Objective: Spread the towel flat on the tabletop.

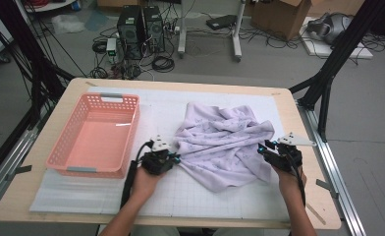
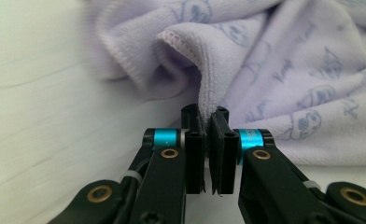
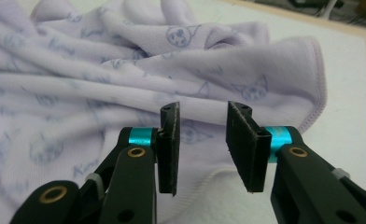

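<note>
Left tongs [image 2: 208, 122] pinch the soft lilac towel's [image 2: 284, 70] stitched hem; right tongs [image 3: 202, 116] stand spread over its printed, crumpled folds at centre frame.

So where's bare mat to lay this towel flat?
Bare mat runs along the near edge, below the towel and between the hands. A narrower strip lies between basket and towel. The basket crowds the left side; the towel covers centre-right.

A pink plastic basket [image 1: 95, 135] sits on the worktop [image 1: 77, 88], left on the white gridded mat [image 1: 205, 196]. Beyond the worktop, two black computer towers [image 1: 141, 30], tangled cables [image 1: 162, 63] and a cardboard box [image 1: 281, 14] stand on the floor.
</note>
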`<move>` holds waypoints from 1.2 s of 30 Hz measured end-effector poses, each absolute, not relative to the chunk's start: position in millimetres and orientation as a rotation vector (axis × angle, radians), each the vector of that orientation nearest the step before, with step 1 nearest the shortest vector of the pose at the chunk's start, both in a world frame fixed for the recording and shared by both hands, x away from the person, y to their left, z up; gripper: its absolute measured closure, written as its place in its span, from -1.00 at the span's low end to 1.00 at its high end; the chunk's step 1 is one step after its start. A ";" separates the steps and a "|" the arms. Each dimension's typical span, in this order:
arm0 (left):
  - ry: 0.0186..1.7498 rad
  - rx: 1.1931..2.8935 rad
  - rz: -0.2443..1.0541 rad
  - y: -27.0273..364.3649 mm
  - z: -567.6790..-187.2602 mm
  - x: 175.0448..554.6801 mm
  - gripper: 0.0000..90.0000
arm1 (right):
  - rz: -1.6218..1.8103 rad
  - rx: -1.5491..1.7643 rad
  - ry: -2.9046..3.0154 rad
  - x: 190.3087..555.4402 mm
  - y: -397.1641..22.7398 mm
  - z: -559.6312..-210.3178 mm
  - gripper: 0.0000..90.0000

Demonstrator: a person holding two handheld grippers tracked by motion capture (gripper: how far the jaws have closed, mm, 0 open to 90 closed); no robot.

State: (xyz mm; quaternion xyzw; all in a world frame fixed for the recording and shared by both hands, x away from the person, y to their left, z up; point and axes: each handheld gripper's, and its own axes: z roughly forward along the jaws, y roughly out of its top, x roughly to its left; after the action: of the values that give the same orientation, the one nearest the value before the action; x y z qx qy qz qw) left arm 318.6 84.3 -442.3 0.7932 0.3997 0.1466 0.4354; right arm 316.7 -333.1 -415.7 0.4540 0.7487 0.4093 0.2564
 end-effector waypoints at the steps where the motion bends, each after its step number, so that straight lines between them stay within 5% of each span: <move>1: 1.008 1.966 0.376 91.6 -441.9 318.7 0.90 | 1.118 1.238 2.053 316.9 -330.2 -416.9 0.39; 5: 1.063 1.925 0.398 110.5 -442.3 320.7 0.90 | 1.149 1.190 2.244 320.7 -306.7 -425.9 0.27; 9: 1.074 1.918 0.422 111.2 -442.6 322.3 0.90 | 1.023 1.159 2.389 330.7 -285.7 -441.2 0.48; 10: 1.082 1.914 0.423 110.3 -442.5 322.0 0.90 | 1.059 1.165 2.393 333.5 -286.8 -441.3 0.77; 12: 1.078 1.923 0.436 106.8 -442.3 320.7 0.90 | 1.047 1.123 2.396 335.3 -289.0 -439.1 0.97; 20: 1.054 1.921 0.459 93.1 -447.4 320.6 0.90 | 0.984 1.314 2.172 356.4 -330.1 -438.6 1.00; 23: 1.059 1.906 0.444 92.4 -448.2 320.9 0.86 | 1.003 1.283 2.140 351.9 -329.4 -433.3 0.86; 26: 1.028 1.900 0.342 90.5 -449.4 320.7 0.21 | 1.173 1.244 2.203 341.3 -320.5 -425.6 0.37; 29: 1.008 1.945 0.354 85.9 -450.7 320.1 0.01 | 1.086 1.162 2.336 332.5 -304.1 -429.7 0.27; 32: 1.030 1.984 0.391 80.9 -451.8 320.6 0.12 | 0.981 1.150 2.374 333.2 -296.8 -442.5 0.47; 33: 1.028 1.999 0.415 79.6 -451.5 320.0 0.27 | 1.004 1.149 2.362 333.8 -297.9 -442.6 0.83; 34: 1.016 2.008 0.427 78.3 -451.2 319.7 0.44 | 0.988 1.146 2.359 334.5 -298.5 -442.0 0.92; 35: 0.993 2.012 0.417 78.0 -451.0 319.9 0.81 | 0.976 1.129 2.351 337.2 -299.9 -442.0 0.94; 36: 0.993 2.021 0.429 77.6 -450.6 320.2 0.86 | 0.981 1.140 2.345 340.2 -302.1 -442.0 0.94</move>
State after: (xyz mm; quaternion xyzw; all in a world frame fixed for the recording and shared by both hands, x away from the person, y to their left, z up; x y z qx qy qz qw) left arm 320.2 77.6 -450.6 0.8033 0.3947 0.1706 0.4121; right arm 340.2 -302.1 -442.0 0.4028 0.8284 0.3465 0.1772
